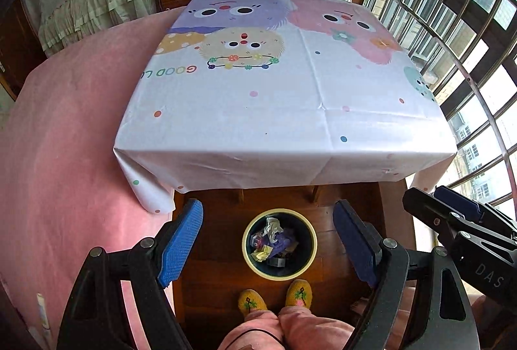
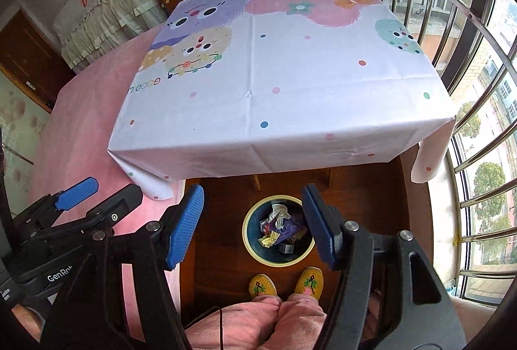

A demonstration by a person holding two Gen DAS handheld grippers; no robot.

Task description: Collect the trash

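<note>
Both grippers hang above the wooden floor (image 1: 219, 282) in front of the table, each with its blue-padded jaws spread wide and nothing between them. The left gripper (image 1: 268, 241) and the right gripper (image 2: 253, 225) both frame the waste bin (image 1: 279, 274), which stands on the floor just below the table's near edge, right in front of the person's yellow slippers (image 1: 299, 292). The trash (image 1: 273, 240) lies inside it: crumpled white paper, purple and yellow wrappers, a small dark box. The cartoon tablecloth (image 1: 274, 111) bears nothing. The left view catches the right gripper only at its right edge; the right view shows the left gripper's side and printed lettering, and more of the barred window (image 2: 478, 124)
</note>
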